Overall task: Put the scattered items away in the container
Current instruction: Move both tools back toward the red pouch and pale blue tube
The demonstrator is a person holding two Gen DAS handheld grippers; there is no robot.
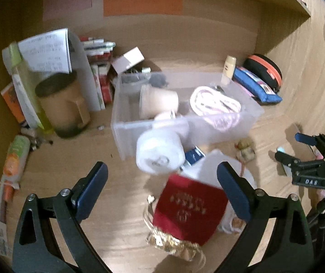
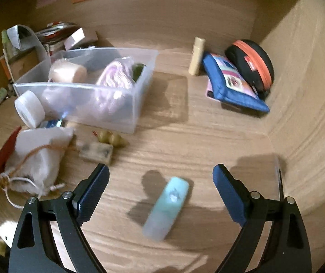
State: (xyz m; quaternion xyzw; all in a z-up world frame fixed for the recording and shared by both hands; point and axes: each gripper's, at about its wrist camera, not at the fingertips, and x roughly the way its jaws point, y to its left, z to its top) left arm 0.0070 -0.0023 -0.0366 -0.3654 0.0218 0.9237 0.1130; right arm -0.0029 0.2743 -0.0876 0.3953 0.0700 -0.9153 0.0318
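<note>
Where wood walls meet, cluttered desk (image 2: pixel 208 136)

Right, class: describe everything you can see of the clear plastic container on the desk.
The clear plastic container is a rectangular, translucent, lidless bin with a rim, standing upright on the wooden desk. Inside lie a beige cup tipped on its side and a coiled pink cord. A white roll leans against its front corner.
</note>
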